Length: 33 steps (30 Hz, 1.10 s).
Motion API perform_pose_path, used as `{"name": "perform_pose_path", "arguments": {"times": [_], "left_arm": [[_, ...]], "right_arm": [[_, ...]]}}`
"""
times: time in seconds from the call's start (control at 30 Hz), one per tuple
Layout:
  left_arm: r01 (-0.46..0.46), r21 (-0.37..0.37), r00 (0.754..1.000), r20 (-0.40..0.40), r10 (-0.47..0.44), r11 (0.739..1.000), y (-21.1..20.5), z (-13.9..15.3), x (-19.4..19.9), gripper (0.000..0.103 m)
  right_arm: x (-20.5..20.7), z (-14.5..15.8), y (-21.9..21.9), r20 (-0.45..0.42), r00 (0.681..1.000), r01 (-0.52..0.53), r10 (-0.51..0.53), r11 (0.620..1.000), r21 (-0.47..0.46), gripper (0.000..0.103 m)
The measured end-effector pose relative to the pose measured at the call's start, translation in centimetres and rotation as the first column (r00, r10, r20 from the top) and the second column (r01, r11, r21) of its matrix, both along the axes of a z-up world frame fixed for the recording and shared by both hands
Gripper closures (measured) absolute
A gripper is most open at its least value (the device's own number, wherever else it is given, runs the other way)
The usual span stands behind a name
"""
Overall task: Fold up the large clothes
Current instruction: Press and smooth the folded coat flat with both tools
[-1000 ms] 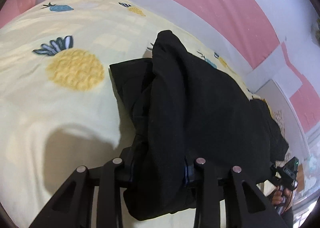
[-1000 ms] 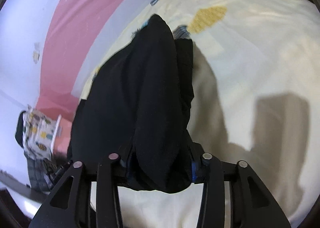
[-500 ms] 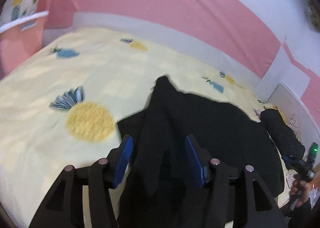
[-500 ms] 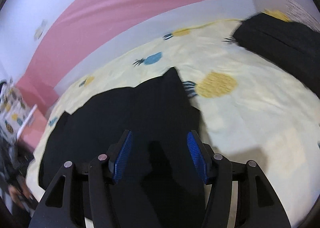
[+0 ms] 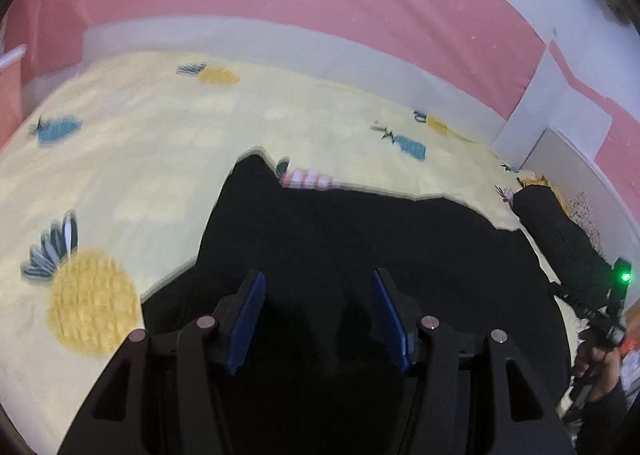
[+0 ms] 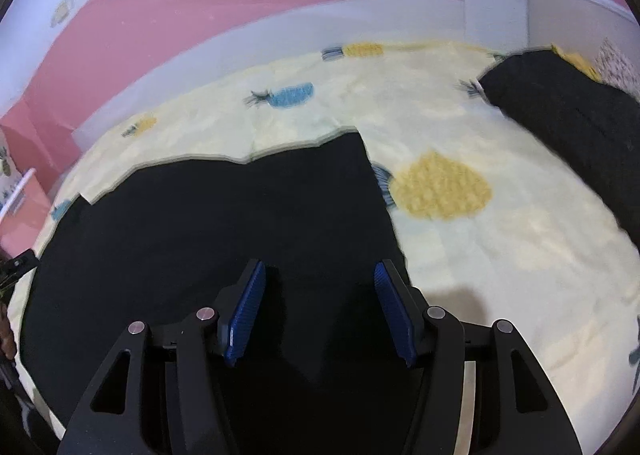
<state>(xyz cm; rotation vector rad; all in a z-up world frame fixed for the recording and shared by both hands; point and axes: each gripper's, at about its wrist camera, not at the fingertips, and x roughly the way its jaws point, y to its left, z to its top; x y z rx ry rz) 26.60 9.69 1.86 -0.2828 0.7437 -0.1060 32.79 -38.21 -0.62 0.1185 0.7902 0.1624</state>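
Observation:
A large black garment (image 5: 360,247) lies folded flat on the pale yellow pineapple-print bedsheet (image 5: 140,159). In the left wrist view my left gripper (image 5: 318,291) hangs above the garment's left part, its blue pads apart and nothing between them. The right wrist view shows the same black garment (image 6: 224,223), its right edge running down toward my right gripper (image 6: 320,283). That gripper is open too, held above the cloth with empty jaws. In the left wrist view the right gripper's body (image 5: 612,307) shows at the far right with a green light, held by a hand.
A second dark folded garment (image 6: 560,111) lies at the bed's right end, seen also as a dark roll (image 5: 560,239) in the left view. A pink and white wall (image 5: 320,3) borders the bed. Pink furniture (image 6: 24,191) stands at the left.
Both grippers let go of the black garment, opened and rose back from it. The bunched cloth now lies flat on the sheet.

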Motion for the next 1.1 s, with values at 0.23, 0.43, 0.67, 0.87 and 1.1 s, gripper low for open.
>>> {"name": "perform_pose_path", "arguments": {"times": [0.23, 0.43, 0.67, 0.87, 1.1], "left_arm": [[-0.050, 0.138, 0.996, -0.066, 0.059, 0.989, 0.0, -1.8, 9.6, 0.046], [-0.115, 0.036, 0.980, -0.161, 0.120, 0.993, 2.5, -7.6, 11.0, 0.041], [-0.128, 0.069, 0.980, -0.143, 0.137, 0.989, 2.1, -6.4, 10.5, 0.041], [-0.105, 0.033, 0.994, -0.026, 0.106, 0.994, 2.0, -1.5, 4.3, 0.043], [0.072, -0.012, 0.997, -0.014, -0.072, 0.997, -5.1, -2.0, -1.7, 0.042]], "right_arm": [[8.4, -1.8, 1.3, -0.108, 0.994, -0.001, -0.005, 0.999, -0.054, 0.045], [10.3, -5.1, 0.6, -0.163, 0.987, -0.001, -0.004, 1.000, -0.029, 0.045], [9.7, -4.8, 0.4, -0.151, 0.988, 0.021, -0.025, 0.999, -0.033, 0.045], [3.8, 0.3, 0.2, -0.045, 0.998, 0.030, -0.031, 0.999, -0.028, 0.045], [-4.0, -0.1, 5.3, -0.003, 0.998, -0.070, 0.070, 0.995, -0.068, 0.045]]}}
